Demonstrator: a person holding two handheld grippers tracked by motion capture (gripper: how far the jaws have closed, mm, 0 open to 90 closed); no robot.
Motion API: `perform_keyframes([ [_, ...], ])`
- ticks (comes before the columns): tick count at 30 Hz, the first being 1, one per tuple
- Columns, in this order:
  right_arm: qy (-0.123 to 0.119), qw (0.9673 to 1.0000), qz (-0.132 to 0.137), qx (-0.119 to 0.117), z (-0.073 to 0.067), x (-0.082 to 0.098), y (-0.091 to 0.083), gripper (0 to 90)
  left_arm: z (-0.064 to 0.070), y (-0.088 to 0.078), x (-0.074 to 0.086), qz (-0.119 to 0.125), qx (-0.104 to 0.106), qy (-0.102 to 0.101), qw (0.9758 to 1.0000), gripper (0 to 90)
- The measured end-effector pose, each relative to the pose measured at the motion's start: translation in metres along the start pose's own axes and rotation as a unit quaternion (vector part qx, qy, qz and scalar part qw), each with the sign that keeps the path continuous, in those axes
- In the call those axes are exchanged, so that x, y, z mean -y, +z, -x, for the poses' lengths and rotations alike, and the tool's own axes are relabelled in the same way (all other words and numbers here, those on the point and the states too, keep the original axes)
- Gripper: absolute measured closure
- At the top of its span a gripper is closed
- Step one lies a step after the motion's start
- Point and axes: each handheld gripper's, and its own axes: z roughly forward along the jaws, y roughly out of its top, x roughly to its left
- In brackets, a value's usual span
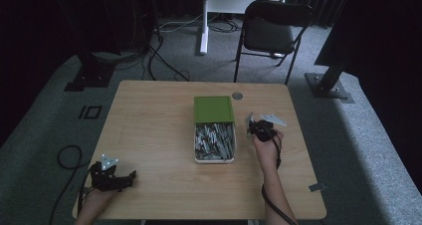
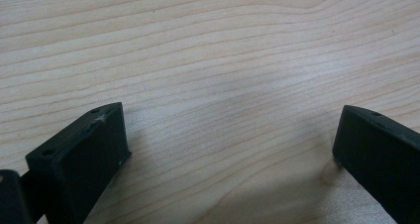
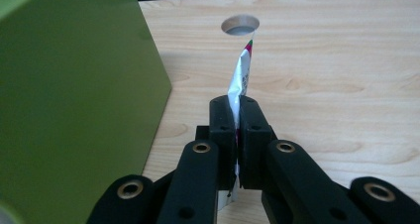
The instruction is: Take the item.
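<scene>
Jaws of the right gripper [image 3: 236, 116] clamp a thin sachet [image 3: 240, 78] upright beside the green box [image 3: 74, 95], clear for sorting; left gripper [image 2: 228, 149] gapes idle.

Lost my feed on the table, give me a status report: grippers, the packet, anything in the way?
Right gripper shut on a thin packet, right of the green box. Left gripper open over bare table. Nothing blocking.

- The high view looks forward and down from above the near edge, taking in the whole surface [image 1: 149, 110] with the green box [image 1: 213, 109] at its middle.
- The left gripper view sits close over bare wood, well left of the box.
- The right gripper view looks level along the surface [image 3: 346, 75], just right of the box [image 3: 74, 110], which the high view shares.
</scene>
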Motion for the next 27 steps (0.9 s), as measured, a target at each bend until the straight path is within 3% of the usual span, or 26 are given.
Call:
perform_keyframes([
  [6, 0.008, 0.9998, -0.019, 0.003, 0.008, 0.013, 0.010, 86.6, 0.000, 0.000, 0.000, 0.000, 0.000, 0.000, 1.0000, 1.3],
  [12, 0.005, 0.9995, -0.030, 0.008, 0.015, 0.015, 0.013, 78.7, 0.000, 0.000, 0.000, 0.000, 0.000, 0.000, 1.0000, 1.3],
  [17, -0.017, 0.9983, -0.051, 0.023, 0.028, 0.016, 0.019, 54.9, 0.000, 0.000, 0.000, 0.000, 0.000, 0.000, 1.0000, 1.3],
  [18, -0.017, 0.9983, -0.051, 0.023, 0.028, 0.016, 0.019, 54.9, 0.000, 0.000, 0.000, 0.000, 0.000, 0.000, 1.0000, 1.3],
  [19, -0.020, 0.9979, -0.054, 0.032, 0.032, 0.017, 0.019, 50.7, 0.000, 0.000, 0.000, 0.000, 0.000, 0.000, 1.0000, 1.3],
  [21, -0.019, 0.9975, -0.062, 0.027, 0.035, 0.018, 0.019, 42.5, 0.000, 0.000, 0.000, 0.000, 0.000, 0.000, 1.0000, 1.3],
  [27, -0.020, 0.9974, -0.063, 0.031, 0.037, 0.020, 0.012, 27.5, 0.000, 0.000, 0.000, 0.000, 0.000, 0.000, 1.0000, 1.3],
])
